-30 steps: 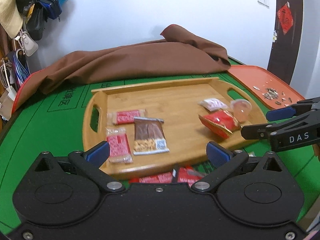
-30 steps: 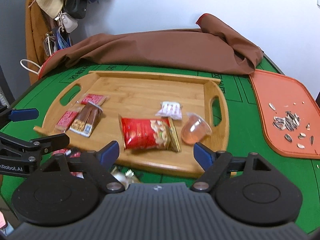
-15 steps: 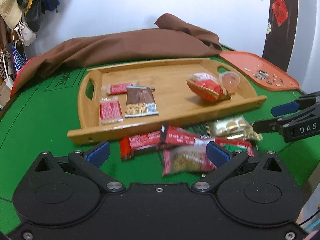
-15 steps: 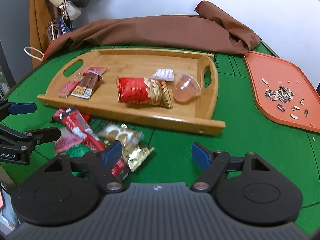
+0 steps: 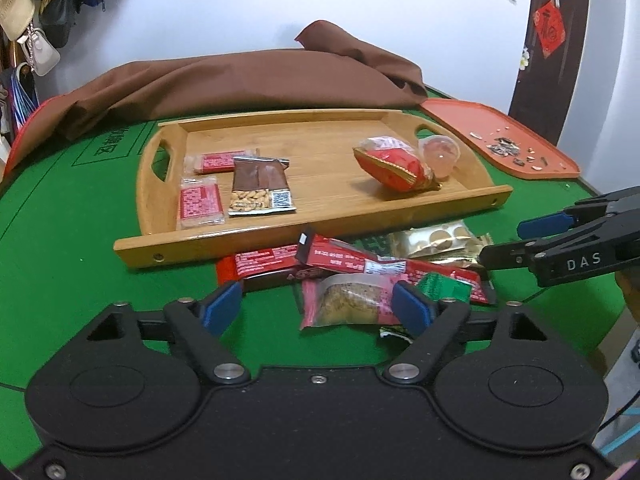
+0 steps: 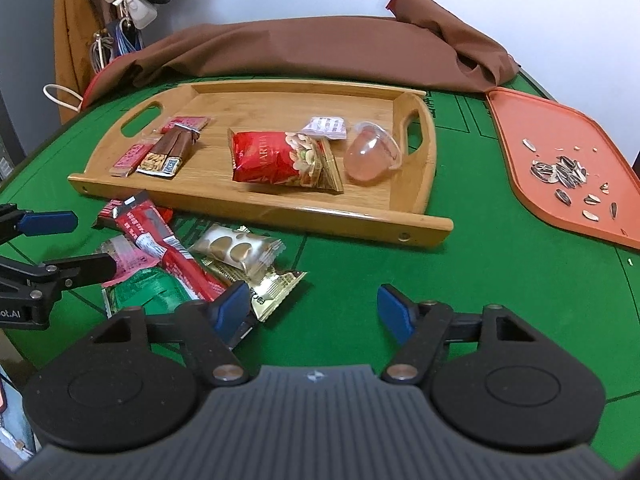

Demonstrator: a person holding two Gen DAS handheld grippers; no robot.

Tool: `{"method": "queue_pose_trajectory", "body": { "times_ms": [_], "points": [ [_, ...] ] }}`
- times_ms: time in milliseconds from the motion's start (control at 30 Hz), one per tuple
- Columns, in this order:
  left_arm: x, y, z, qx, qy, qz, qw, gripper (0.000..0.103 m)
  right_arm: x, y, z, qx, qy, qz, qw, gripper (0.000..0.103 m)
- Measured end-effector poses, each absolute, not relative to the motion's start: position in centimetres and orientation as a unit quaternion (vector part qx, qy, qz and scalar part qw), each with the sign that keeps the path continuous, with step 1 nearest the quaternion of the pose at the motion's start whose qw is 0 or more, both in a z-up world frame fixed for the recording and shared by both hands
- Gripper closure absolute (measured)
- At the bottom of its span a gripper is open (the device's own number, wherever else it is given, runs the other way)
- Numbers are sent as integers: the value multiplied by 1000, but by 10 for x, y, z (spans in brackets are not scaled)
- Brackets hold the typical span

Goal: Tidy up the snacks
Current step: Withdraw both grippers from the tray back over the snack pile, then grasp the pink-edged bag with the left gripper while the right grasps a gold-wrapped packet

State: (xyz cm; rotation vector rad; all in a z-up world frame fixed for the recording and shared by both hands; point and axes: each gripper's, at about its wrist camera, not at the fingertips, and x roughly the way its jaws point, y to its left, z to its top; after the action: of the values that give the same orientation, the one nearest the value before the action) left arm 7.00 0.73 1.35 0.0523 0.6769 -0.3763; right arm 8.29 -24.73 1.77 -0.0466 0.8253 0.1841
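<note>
Both hands sit at the loose snack pile [image 5: 360, 276] near the wooden tray [image 5: 320, 224], left gripper [image 5: 316, 304] and right gripper [image 6: 312, 306] closing on nothing yet, so next comes picking one packet.

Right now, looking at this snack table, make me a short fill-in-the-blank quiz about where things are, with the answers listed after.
1. The jelly cup lies on its side in the wooden ____.
2. The sunflower seeds sit on the ____ board.
3. The gold packet lies on the green ____, outside the wooden carrier.
4. The cloth bunched behind the snacks is ____ in colour.

Missing words: tray; orange; table; brown
</note>
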Motion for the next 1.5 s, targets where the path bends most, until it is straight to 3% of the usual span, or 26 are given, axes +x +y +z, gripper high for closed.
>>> {"method": "queue_pose_trajectory", "body": {
  "times_ms": [467,533,633,1267,1333,1400,1500],
  "points": [
    [76,-8,-3,33,342,-184,921,26,85,-240,12,-35,409,87,908,23],
    [73,-9,-3,32,340,-188,921,34,86,-240,12,-35,408,87,908,23],
    [71,-8,0,23,341,-194,919,53,88,-239,12,-36,408,89,908,23],
    [61,17,8,16,336,-147,930,57,99,-228,8,-31,403,118,907,27],
    [61,19,10,14,334,-147,931,59,99,-225,8,-31,401,120,908,31],
    [60,21,11,12,333,-147,931,61,100,-222,9,-29,402,120,907,48],
    [58,23,12,9,333,-146,931,61,97,-219,11,-29,402,111,908,56]
  ]
}}
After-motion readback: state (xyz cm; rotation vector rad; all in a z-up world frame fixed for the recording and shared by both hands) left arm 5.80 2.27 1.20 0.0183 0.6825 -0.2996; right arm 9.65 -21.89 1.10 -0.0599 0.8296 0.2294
